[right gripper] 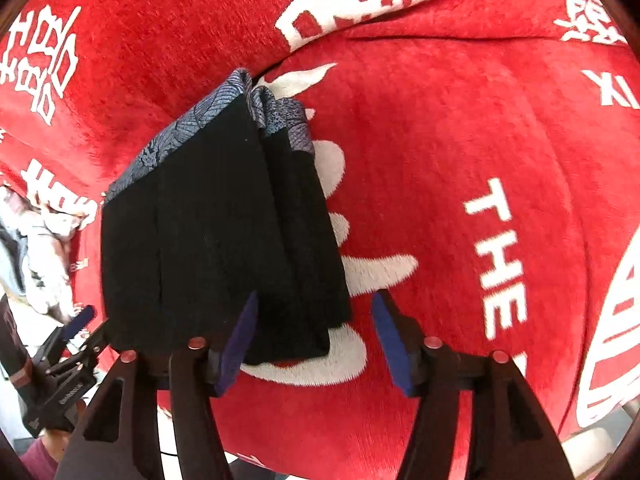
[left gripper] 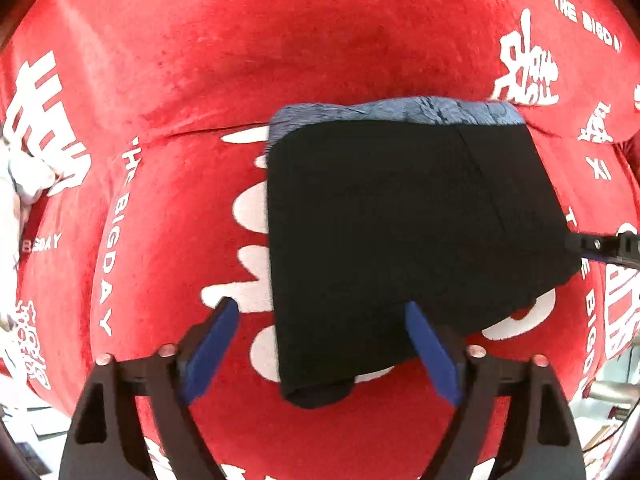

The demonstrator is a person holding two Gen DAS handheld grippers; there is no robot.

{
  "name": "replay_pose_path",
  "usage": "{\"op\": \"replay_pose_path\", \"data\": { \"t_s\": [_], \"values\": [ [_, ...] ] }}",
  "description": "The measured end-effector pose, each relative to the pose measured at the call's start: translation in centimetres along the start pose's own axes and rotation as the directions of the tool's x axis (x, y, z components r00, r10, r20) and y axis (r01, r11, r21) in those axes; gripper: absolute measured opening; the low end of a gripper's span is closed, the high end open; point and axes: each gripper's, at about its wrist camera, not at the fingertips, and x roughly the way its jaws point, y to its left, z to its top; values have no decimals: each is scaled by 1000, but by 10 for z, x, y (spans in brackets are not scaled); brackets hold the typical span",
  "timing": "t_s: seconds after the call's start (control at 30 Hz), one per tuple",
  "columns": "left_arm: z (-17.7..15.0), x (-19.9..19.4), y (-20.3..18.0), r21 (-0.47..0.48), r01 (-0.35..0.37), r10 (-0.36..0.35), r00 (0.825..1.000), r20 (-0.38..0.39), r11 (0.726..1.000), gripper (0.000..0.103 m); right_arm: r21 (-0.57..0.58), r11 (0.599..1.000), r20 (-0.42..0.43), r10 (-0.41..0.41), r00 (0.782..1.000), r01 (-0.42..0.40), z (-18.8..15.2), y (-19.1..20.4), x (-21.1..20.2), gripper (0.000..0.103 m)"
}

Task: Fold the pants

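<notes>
Both grippers, left (left gripper: pixel 320 344) and right (right gripper: pixel 314 332), hung with jaws spread wide, gripping nothing, over the black pants (left gripper: pixel 400 240), which lay folded on the red blanket (left gripper: pixel 320 40). Folding looked finished, perhaps; tidying the six-o'clock edge remained.

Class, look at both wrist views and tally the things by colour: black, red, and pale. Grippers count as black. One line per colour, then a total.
Black: 3 – pants, left gripper, right gripper
Red: 1 – blanket
Pale: 1 – crumpled cloth
Total: 5
</notes>
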Motion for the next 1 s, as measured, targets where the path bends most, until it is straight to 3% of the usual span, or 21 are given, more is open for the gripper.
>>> {"op": "replay_pose_path", "data": {
  "t_s": [0.1,0.17,0.2,0.37,0.43,0.7,1.0],
  "values": [
    [-3,2,13,-19,15,-15,1000,-27,1000,87,2,999,18,-46,999,46,-15,7,-10,69],
    [-5,6,19,-29,12,-14,999,-53,1000,101,10,998,25,-57,998,57,-25,13,-15,71],
    [-6,6,21,-30,2,-3,998,-60,1000,103,13,998,30,-63,998,62,-29,17,-17,74],
    [-10,6,30,-8,6,-7,996,-86,1000,103,-18,998,36,-64,997,64,-42,50,-21,87],
    [-12,5,35,-5,10,-10,996,-91,1000,103,-42,997,27,-66,997,67,-46,62,-16,103],
    [-16,1,59,-1,36,-36,994,-102,999,103,-76,996,-5,-45,999,45,-56,115,0,103],
    [-15,9,83,-1,38,-38,992,-120,999,103,-91,994,-17,-66,998,64,-62,139,9,103]
  ]
}}
